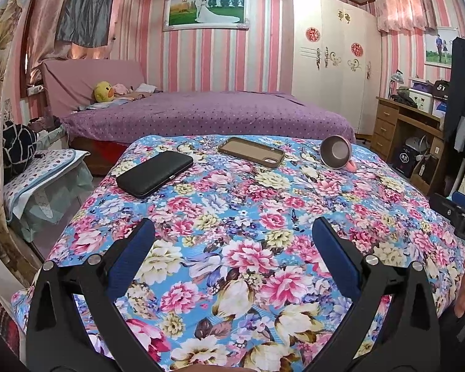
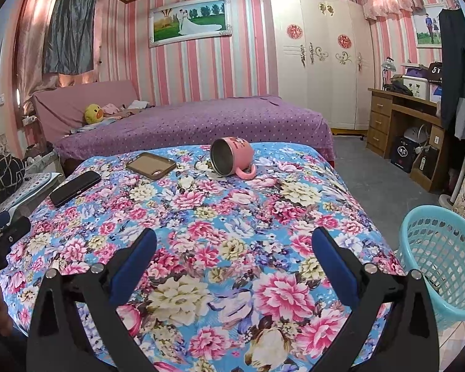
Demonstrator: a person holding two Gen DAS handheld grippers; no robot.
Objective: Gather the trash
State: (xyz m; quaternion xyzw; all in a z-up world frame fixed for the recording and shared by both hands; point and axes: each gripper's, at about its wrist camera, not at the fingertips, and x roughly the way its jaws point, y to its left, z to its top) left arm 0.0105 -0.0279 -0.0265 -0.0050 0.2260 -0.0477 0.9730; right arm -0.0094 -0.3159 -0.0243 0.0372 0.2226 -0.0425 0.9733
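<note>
On the floral-covered table lie a black case, a brown phone case and a pink mug tipped on its side. The right wrist view shows the same black case, brown phone case and pink mug. A turquoise mesh basket stands on the floor right of the table. My left gripper hovers open over the near half of the cloth, holding nothing. My right gripper is open too, above the near cloth, well short of the mug.
A purple bed lies beyond the table, with a yellow duck toy by the headboard. A white wardrobe and a wooden desk stand at the right. A covered stool sits left of the table. Grey floor runs between table and desk.
</note>
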